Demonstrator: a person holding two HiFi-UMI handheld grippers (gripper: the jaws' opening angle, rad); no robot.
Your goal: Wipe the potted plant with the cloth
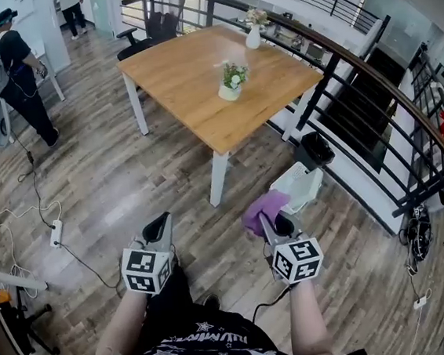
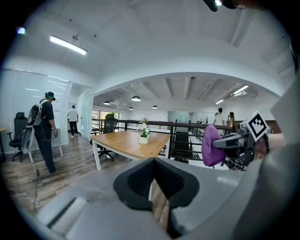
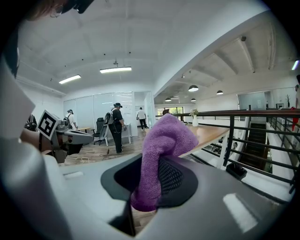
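The right gripper (image 1: 273, 226) is clamped on a purple cloth (image 1: 262, 209), which bunches up above its jaws. The left gripper (image 1: 159, 225) has its jaws pressed together with nothing between them. The potted plant (image 1: 232, 79) stands on the far wooden table (image 1: 179, 71), towards its right edge, well apart from both grippers.

cloth (image 1: 261, 208): purple, bunched, pinched upright in my right claw (image 1: 270, 224) | potted plant (image 1: 231, 80): 1 small white pot, green leaves, pale flowers, upright on wooden bench (image 1: 179, 67), well apart from cloth
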